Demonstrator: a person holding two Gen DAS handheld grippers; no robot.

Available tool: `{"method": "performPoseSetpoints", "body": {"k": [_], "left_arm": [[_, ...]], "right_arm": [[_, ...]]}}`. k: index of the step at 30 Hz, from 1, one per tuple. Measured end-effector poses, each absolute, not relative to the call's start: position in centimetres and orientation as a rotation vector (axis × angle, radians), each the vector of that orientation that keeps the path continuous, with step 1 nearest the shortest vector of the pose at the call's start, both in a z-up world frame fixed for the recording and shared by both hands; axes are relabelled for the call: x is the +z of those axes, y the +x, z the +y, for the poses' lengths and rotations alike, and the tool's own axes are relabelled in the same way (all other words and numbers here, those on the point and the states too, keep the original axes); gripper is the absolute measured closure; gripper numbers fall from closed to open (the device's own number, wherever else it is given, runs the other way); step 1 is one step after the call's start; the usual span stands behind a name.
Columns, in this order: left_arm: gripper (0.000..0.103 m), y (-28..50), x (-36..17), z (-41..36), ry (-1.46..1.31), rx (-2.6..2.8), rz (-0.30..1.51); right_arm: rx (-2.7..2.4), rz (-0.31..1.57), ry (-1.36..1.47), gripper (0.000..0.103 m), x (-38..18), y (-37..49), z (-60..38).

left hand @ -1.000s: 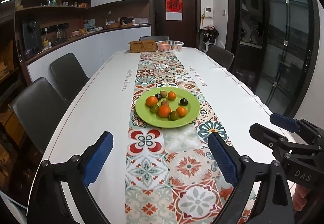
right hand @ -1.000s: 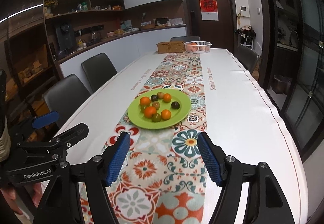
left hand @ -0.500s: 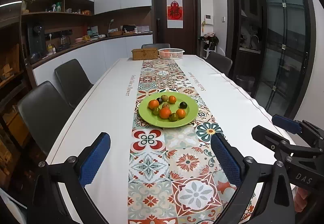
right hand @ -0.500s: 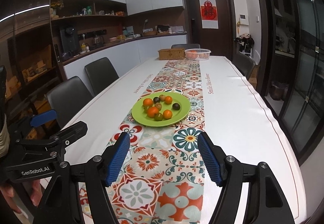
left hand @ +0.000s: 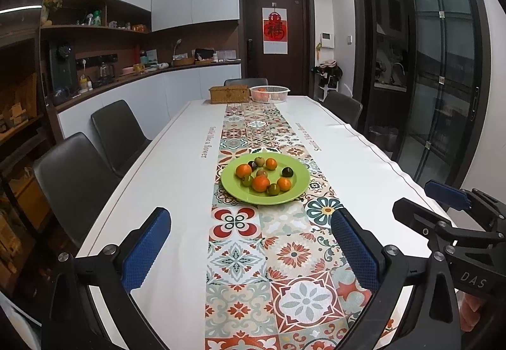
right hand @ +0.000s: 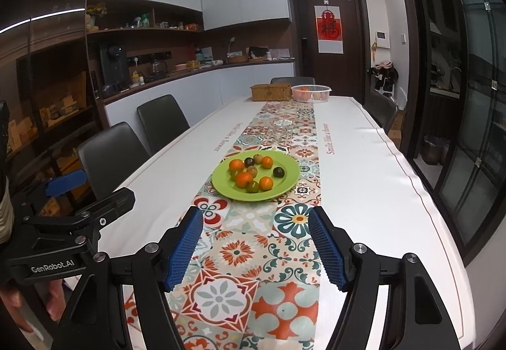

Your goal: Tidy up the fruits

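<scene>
Spreading wider, my empty left tongs [left hand: 249, 252] have drawn back; green plate [left hand: 295, 190] sits at twelve o'clock, well apart.

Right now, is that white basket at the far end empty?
Not empty: orange fruit shows through the white basket beside the wicker box; how many, cannot tell.
</scene>
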State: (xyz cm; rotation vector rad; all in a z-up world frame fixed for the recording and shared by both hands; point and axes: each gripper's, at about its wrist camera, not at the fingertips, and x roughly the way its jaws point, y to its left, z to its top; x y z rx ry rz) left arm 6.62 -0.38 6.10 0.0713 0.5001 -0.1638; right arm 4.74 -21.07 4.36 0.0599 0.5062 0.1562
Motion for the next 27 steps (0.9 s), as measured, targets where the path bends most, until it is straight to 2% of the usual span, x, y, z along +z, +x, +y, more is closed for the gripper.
{"method": "performPoseSetpoints", "body": {"k": [12,16,27], "left_arm": [[0.000,5.5,6.8,-0.1,0.061,-0.172,0.481],[0.000,5.4,6.9,0.0,0.052,-0.183,0.478],[0.000,5.2,7.0,0.1,0.058,-0.153,0.472]], "right_arm": [[0.159,0.484,0.047,0.033,5.1,3.5,-20.7],[0.151,0.478,0.048,0.026,5.2,3.3,-20.7],[0.154,0.480,0.048,0.026,5.3,3.1,-20.7]]}}
